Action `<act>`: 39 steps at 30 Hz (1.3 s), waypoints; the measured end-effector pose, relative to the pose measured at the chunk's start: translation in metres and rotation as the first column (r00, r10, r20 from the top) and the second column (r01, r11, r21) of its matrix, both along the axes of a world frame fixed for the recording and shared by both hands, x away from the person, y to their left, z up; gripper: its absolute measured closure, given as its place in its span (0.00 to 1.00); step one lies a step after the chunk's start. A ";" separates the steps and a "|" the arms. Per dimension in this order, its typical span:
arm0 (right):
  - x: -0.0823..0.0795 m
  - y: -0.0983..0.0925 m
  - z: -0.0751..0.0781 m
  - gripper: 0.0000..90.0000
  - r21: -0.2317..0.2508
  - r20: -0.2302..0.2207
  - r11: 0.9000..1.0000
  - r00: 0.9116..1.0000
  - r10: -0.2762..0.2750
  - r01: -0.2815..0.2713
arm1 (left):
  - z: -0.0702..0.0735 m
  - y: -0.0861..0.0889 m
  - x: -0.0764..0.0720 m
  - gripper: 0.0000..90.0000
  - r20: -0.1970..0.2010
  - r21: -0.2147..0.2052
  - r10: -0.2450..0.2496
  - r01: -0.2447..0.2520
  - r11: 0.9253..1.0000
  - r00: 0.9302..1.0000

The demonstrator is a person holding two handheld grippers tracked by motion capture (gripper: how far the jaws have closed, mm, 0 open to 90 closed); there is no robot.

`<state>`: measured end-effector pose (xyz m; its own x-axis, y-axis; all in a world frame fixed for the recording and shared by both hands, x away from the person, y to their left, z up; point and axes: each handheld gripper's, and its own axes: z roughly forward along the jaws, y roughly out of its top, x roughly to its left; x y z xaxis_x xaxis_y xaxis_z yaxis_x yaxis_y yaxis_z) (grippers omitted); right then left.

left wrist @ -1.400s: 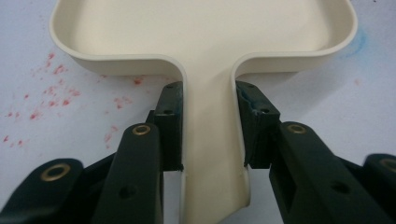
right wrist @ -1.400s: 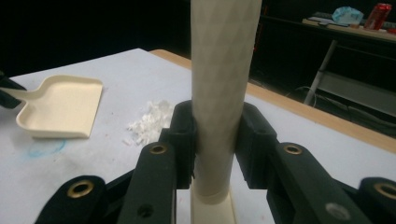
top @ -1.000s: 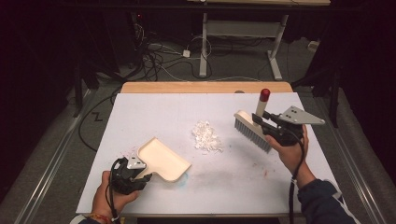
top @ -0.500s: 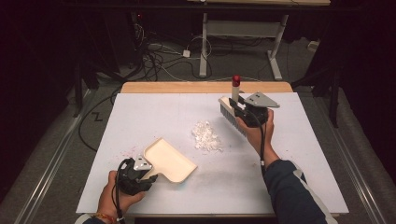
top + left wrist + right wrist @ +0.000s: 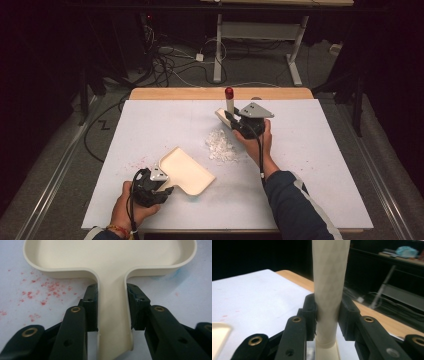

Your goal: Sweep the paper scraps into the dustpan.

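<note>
A cream dustpan (image 5: pixel 188 173) lies flat on the white table at the near left. My left gripper (image 5: pixel 167 185) is shut on its handle, and in the left gripper view the pads (image 5: pixel 91 307) press both sides of the dustpan (image 5: pixel 110 255) stem. A pile of clear white crumbs (image 5: pixel 221 146) sits mid-table. Just behind the pile, my right gripper (image 5: pixel 231 119) is shut on a brush (image 5: pixel 229 104) with a cream handle and red tip, its head near the table. In the right gripper view the brush handle (image 5: pixel 330 277) stands upright between the pads of the right gripper (image 5: pixel 328 312).
Red specks (image 5: pixel 135 162) are scattered on the white sheet left of the dustpan, also red specks (image 5: pixel 47 287). A wooden table edge (image 5: pixel 175 93) runs along the far side. Beyond it are floor cables (image 5: pixel 170 55) and desk legs (image 5: pixel 218 45).
My right gripper has carried the brush leftward and lower, from the right of the crumb pile to just behind it. The left gripper and dustpan have barely shifted.
</note>
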<state>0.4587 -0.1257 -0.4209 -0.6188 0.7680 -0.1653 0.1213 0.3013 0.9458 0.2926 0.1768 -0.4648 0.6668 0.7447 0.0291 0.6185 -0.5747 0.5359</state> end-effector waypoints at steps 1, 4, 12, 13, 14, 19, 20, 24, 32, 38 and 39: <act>-0.002 0.002 -0.002 0.79 -0.003 0.003 1.000 1.000 0.013 -0.013 | 0.000 0.000 0.001 0.70 -0.001 -0.001 -0.001 0.001 1.000 1.000; -0.009 0.009 -0.005 0.79 0.011 -0.002 0.999 0.999 0.053 -0.053 | -0.002 0.000 0.004 0.70 -0.003 -0.003 -0.002 0.002 1.000 1.000; -0.027 0.016 -0.006 0.79 0.026 -0.003 0.990 0.990 0.140 -0.140 | -0.004 -0.002 0.012 0.70 -0.011 0.000 -0.006 0.006 1.000 1.000; -0.030 0.017 -0.006 0.79 0.026 -0.004 0.988 0.988 0.153 -0.153 | -0.004 -0.002 0.013 0.70 -0.017 0.000 -0.007 0.007 1.000 1.000; -0.032 0.018 -0.006 0.79 0.024 -0.005 0.986 0.986 0.164 -0.164 | -0.004 -0.003 0.015 0.70 -0.018 0.000 -0.008 0.008 1.000 1.000; -0.046 0.028 -0.008 0.78 0.007 0.000 0.979 0.979 0.202 -0.202 | -0.004 -0.007 0.020 0.70 -0.029 0.006 -0.014 0.014 1.000 0.999; -0.049 0.030 -0.009 0.78 0.002 0.001 0.978 0.978 0.209 -0.209 | -0.004 -0.008 0.022 0.70 -0.032 0.002 -0.013 0.014 1.000 0.999; -0.059 0.037 -0.007 0.79 0.007 0.002 0.970 0.970 0.245 -0.245 | -0.004 -0.013 0.027 0.70 -0.038 0.009 -0.020 0.020 1.000 0.999; -0.077 0.057 -0.003 0.79 -0.049 0.009 0.945 0.946 0.323 -0.322 | -0.003 -0.024 0.035 0.70 -0.046 0.019 -0.029 0.030 0.999 0.999; -0.082 0.064 0.010 0.79 -0.016 0.029 0.932 0.931 0.363 -0.363 | -0.003 -0.027 0.037 0.70 -0.045 0.027 -0.035 0.036 0.999 0.998; -0.082 0.064 0.012 0.79 -0.020 0.039 0.933 0.932 0.361 -0.361 | -0.003 -0.027 0.037 0.70 -0.045 0.031 -0.038 0.039 0.999 0.998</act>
